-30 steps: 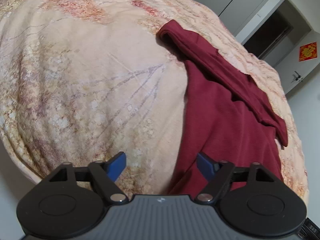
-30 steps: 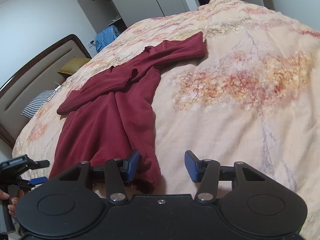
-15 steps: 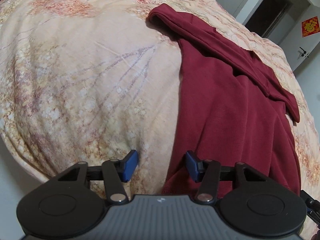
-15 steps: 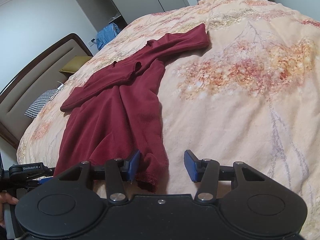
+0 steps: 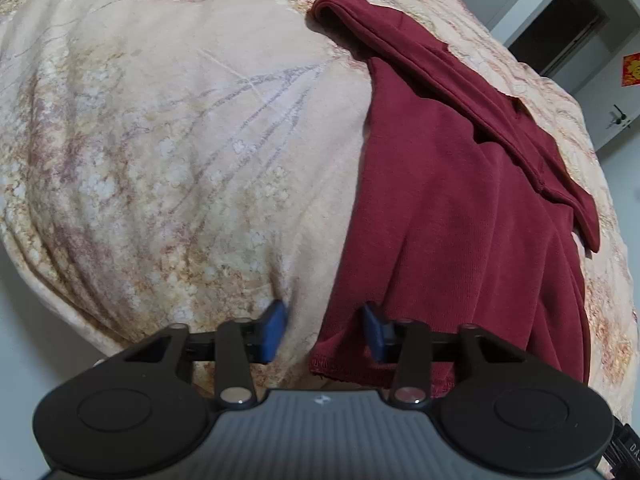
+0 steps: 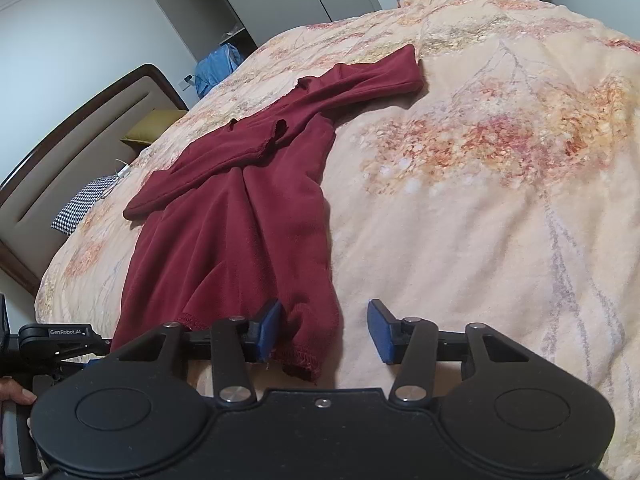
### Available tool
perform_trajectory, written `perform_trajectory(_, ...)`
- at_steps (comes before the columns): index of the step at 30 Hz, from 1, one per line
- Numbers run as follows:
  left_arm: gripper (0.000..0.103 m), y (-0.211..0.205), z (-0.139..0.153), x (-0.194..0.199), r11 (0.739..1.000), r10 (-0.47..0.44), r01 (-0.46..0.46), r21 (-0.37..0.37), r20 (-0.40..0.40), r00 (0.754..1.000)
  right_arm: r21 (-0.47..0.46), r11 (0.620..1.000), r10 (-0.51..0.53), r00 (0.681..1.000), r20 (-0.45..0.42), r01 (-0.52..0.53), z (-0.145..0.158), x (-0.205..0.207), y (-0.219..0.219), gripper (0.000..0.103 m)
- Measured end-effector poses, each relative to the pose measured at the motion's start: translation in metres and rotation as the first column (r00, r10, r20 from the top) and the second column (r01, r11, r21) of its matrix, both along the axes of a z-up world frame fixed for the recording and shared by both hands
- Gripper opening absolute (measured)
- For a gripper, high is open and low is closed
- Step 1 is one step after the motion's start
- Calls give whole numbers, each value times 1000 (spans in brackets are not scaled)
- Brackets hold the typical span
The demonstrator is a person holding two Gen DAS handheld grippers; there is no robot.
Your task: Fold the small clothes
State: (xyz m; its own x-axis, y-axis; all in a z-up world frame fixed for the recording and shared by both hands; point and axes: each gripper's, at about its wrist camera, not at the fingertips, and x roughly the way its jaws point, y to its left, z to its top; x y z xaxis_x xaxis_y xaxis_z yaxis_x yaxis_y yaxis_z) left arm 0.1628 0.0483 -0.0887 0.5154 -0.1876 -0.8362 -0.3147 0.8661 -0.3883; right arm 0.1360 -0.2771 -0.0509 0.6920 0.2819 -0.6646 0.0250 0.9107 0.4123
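Dark red garment (image 5: 460,208): spread lengthwise on floral bedspread (image 5: 168,140), hem nearest. Left gripper (image 5: 325,330), right gripper (image 6: 325,330): jaws parted astride opposite hem corners, apparently not yet pinching.

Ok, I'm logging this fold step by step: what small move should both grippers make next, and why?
Probably close both on the hem. The left gripper and right gripper are open, each straddling a bottom corner of the maroon garment, which lies flat on the floral blanket, not yet gripped.
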Motion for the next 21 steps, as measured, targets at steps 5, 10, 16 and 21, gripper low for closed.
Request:
perform_trajectory(5,11,-1,6,-1,1000,-8,7,21,6,1000,17,1000,21,1000,0,-21,1,0,5,26)
perform_trajectory(10,1,4,17,-8,1000,-18,18,-5,49,999,-20,999,51,998,25,-51,10,-1,11,8)
perform_trajectory(16,0,9,51,-19,995,-25,8,100,168,985,-68,997,51,995,88,-45,32,-8,8,6)
perform_trajectory(21,0,24,83,-35,989,-23,-13,149,239,971,-61,996,77,989,124,-70,52,-17,9,5)
